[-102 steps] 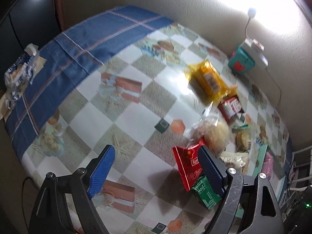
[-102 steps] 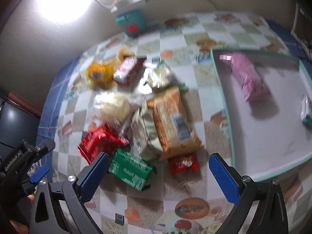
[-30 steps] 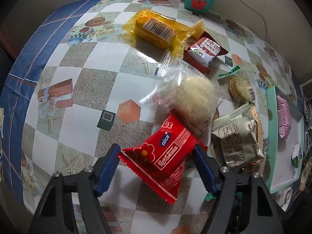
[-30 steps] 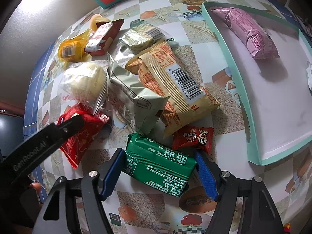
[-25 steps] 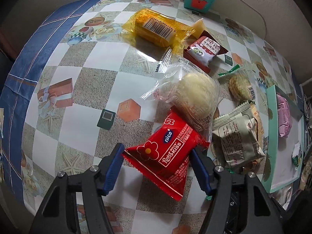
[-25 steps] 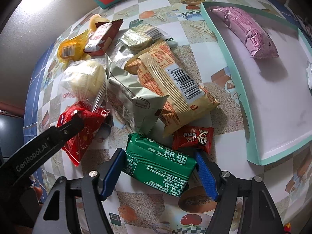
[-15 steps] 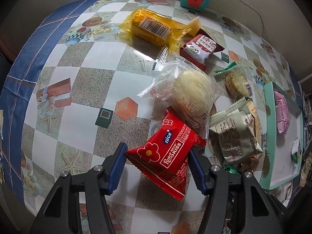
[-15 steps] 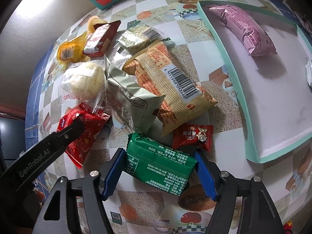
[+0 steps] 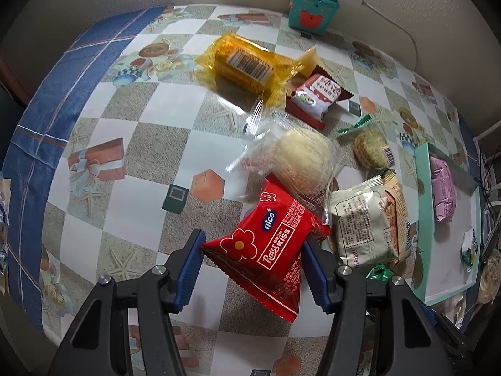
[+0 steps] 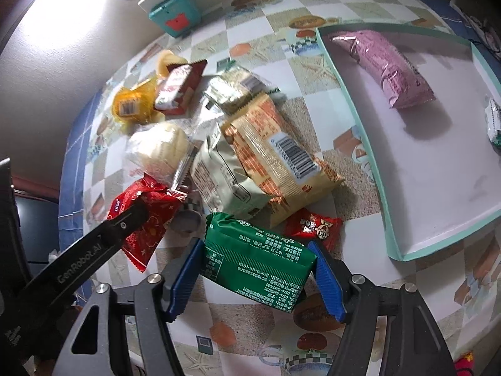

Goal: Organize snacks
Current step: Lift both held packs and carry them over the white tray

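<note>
My left gripper is shut on a red snack packet, its blue pads pressing both sides; the packet hangs a little above the tablecloth. That same red snack packet and the left gripper's arm show at the left of the right wrist view. My right gripper is shut on a green snack packet, lifted slightly off the table. A teal-rimmed tray lies to the right and holds a pink packet and a small green-white packet.
Loose snacks lie on the checkered tablecloth: a yellow packet, a red-white packet, a clear-wrapped bun, a grey packet, an orange packet, a small red packet. A teal box stands by the wall.
The left jaws closed onto the red packet, and both grippers have since risen a little with their packets. The pile on the table looks slightly farther away.
</note>
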Demonstrator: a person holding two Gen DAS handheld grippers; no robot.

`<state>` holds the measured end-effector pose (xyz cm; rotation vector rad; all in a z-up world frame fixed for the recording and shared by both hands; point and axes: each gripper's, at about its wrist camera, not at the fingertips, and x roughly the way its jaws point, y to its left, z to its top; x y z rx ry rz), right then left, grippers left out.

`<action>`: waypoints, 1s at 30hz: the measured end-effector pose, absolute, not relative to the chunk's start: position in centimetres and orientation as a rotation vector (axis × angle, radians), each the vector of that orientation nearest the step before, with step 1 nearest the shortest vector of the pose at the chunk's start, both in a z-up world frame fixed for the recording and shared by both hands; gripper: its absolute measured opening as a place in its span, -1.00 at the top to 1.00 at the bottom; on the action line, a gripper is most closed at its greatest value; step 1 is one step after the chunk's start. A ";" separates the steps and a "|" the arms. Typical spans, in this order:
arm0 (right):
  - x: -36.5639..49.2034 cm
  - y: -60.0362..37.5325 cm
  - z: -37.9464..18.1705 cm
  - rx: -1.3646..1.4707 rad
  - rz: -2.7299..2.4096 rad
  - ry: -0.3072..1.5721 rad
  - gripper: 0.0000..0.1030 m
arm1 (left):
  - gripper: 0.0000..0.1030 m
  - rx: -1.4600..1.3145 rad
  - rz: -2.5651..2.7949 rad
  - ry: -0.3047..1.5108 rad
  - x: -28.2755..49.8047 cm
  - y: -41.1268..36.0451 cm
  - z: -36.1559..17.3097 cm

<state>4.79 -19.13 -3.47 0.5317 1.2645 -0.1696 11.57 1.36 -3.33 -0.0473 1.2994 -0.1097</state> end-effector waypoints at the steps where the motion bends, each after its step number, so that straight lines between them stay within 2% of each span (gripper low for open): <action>1: 4.7 -19.2 -3.1 0.539 -0.164 1.257 -0.39 | -0.20 -0.048 -0.110 1.291 11.5 1.4 -3.0; 18: 3.0 -21.2 1.8 0.573 -0.156 1.111 -0.39 | -0.20 -0.107 -0.089 1.121 10.9 2.7 2.8; 30: 1.5 -28.2 2.7 0.679 -0.299 1.039 -0.38 | -0.20 -0.153 -0.080 1.037 10.0 1.9 5.3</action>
